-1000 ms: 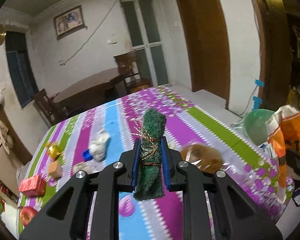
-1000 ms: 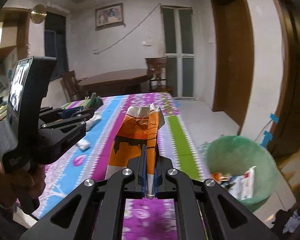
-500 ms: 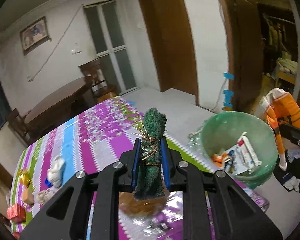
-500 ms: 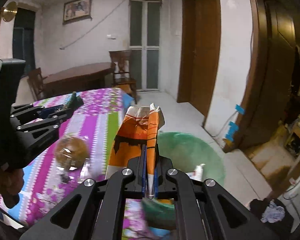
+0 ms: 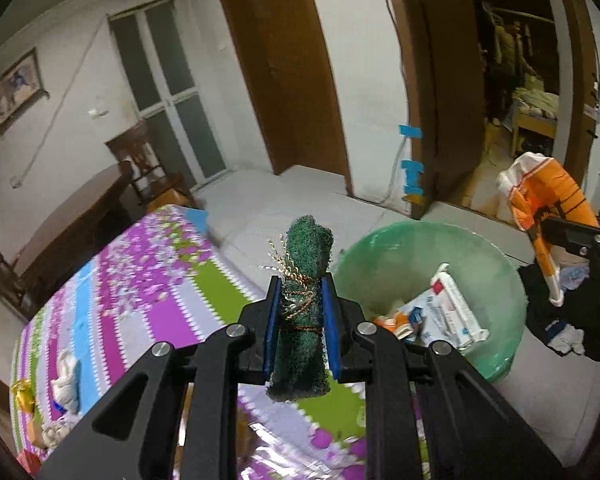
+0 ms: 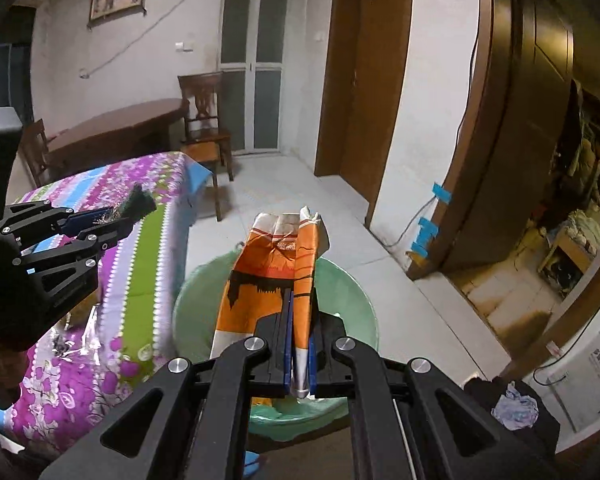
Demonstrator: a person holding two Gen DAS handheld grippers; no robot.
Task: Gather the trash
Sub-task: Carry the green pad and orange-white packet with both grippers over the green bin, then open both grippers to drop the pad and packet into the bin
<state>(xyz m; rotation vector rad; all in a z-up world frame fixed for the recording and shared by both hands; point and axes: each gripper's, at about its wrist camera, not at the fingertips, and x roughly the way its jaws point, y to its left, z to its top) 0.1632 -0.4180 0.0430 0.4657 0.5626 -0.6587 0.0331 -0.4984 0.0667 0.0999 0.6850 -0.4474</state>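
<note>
My left gripper [image 5: 299, 294] is shut on a rolled green scouring pad [image 5: 305, 280] tied with gold wire, held over the table's edge beside the green bin [image 5: 388, 256]. My right gripper [image 6: 299, 344] is shut on an orange and white wrapper [image 6: 276, 272], held above the green bin [image 6: 348, 292]. The bin stands on the floor by the table and holds a toothpaste box [image 5: 456, 308] and other scraps. The left gripper [image 6: 112, 220] shows at the left of the right wrist view; the wrapper [image 5: 540, 196] shows at the right of the left wrist view.
The table has a striped floral cloth [image 5: 140, 300] with crumpled tissue [image 5: 68, 376], a gold wrapper [image 5: 22, 388] and clear cellophane [image 6: 76, 332] on it. A wooden chair [image 6: 204, 132] and dark table [image 6: 112, 128] stand behind. Dark clothes [image 6: 512, 404] lie on the floor to the right.
Both grippers have swung right from over the table toward the bin, each still holding its item. The wrapper now hangs over the bin and the pad is near its rim.
</note>
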